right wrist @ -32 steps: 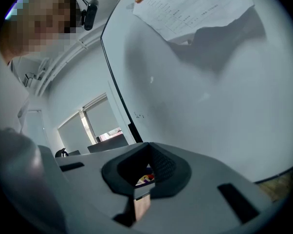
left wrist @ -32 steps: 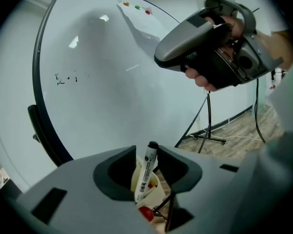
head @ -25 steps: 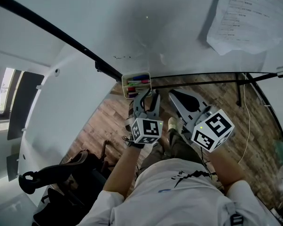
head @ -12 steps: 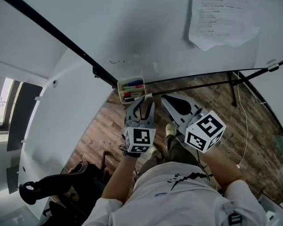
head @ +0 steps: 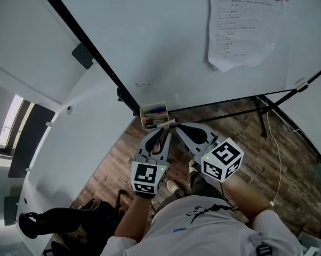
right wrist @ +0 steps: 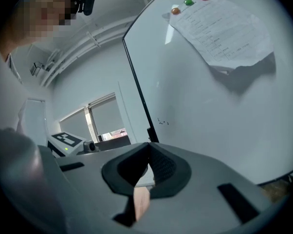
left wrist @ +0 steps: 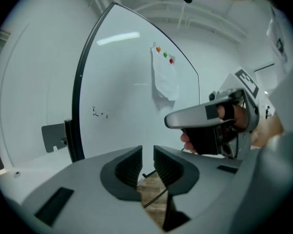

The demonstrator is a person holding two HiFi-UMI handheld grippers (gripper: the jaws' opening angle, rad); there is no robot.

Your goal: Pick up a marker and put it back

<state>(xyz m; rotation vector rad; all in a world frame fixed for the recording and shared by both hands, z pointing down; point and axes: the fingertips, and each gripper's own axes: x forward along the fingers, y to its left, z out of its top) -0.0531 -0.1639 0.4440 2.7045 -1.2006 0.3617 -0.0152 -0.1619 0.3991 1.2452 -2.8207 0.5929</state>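
A small cream marker tray [head: 142, 114] hangs at the lower left corner of the whiteboard [head: 166, 47], with red, blue and purple markers [head: 156, 111] lying in it. My left gripper [head: 161, 131] points up at the tray from just below. Its jaws have just been closing and stand a narrow gap apart; in the left gripper view the left gripper [left wrist: 147, 155] has nothing between the pads. My right gripper [head: 179, 127] sits beside it to the right, also just below the tray. In its own view the right gripper [right wrist: 149, 159] has tips that meet, with nothing held.
A printed sheet [head: 240, 28] hangs on the board under coloured magnets. The board's black stand legs [head: 267, 108] and a thin cable [head: 279, 153] cross the wooden floor. A dark chair and bag [head: 59, 223] sit at the lower left. The white wall runs along the left.
Both grippers have risen toward the marker tray, the left one more. The left gripper's jaws have narrowed. More of the whiteboard and the sheet have come into the head view.
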